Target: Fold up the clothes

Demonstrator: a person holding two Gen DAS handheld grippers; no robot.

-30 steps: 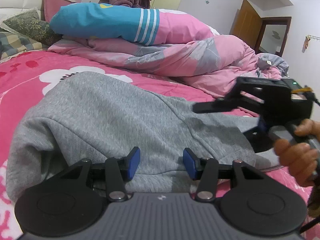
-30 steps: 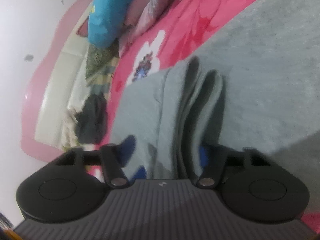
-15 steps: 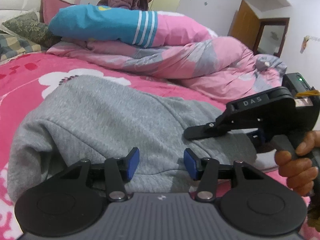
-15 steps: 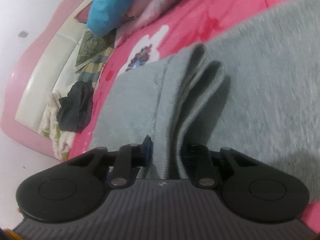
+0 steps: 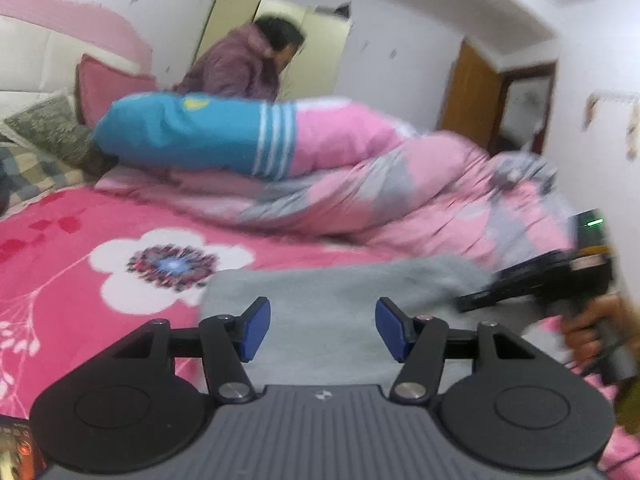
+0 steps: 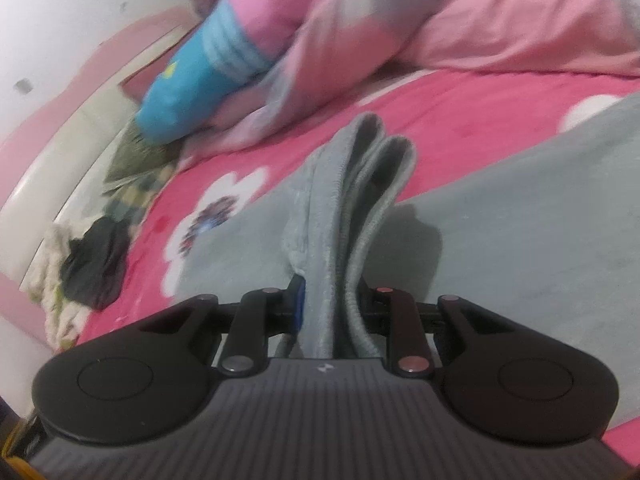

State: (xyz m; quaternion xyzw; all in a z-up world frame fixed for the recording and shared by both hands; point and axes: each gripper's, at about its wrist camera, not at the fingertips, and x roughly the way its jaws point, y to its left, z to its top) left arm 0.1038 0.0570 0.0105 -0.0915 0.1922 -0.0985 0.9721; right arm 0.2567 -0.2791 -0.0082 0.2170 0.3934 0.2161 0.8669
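A grey sweatshirt [image 6: 500, 240] lies spread on the pink flowered bedsheet [image 5: 60, 248]. My right gripper [image 6: 332, 304] is shut on a bunched fold of its edge [image 6: 360, 184], which stands up in ridges ahead of the pads. In the left wrist view the same gripper [image 5: 480, 298], held by a hand [image 5: 588, 332], pinches the sweatshirt [image 5: 320, 300] at the right side. My left gripper [image 5: 324, 332] hovers above the grey cloth with its jaws opening. Nothing is between its blue pads [image 5: 256, 334].
A pink and grey duvet [image 5: 400, 184] and a blue and pink pillow [image 5: 192, 136] are heaped along the bed's far side. A person in a purple jacket [image 5: 240, 68] sits behind them. Dark and pale clothes [image 6: 92, 264] are piled by the headboard [image 6: 60, 148].
My right gripper has closed on the sweatshirt's fold and lifted it, turning toward the duvet. My left gripper has risen off the cloth and its jaws have widened.
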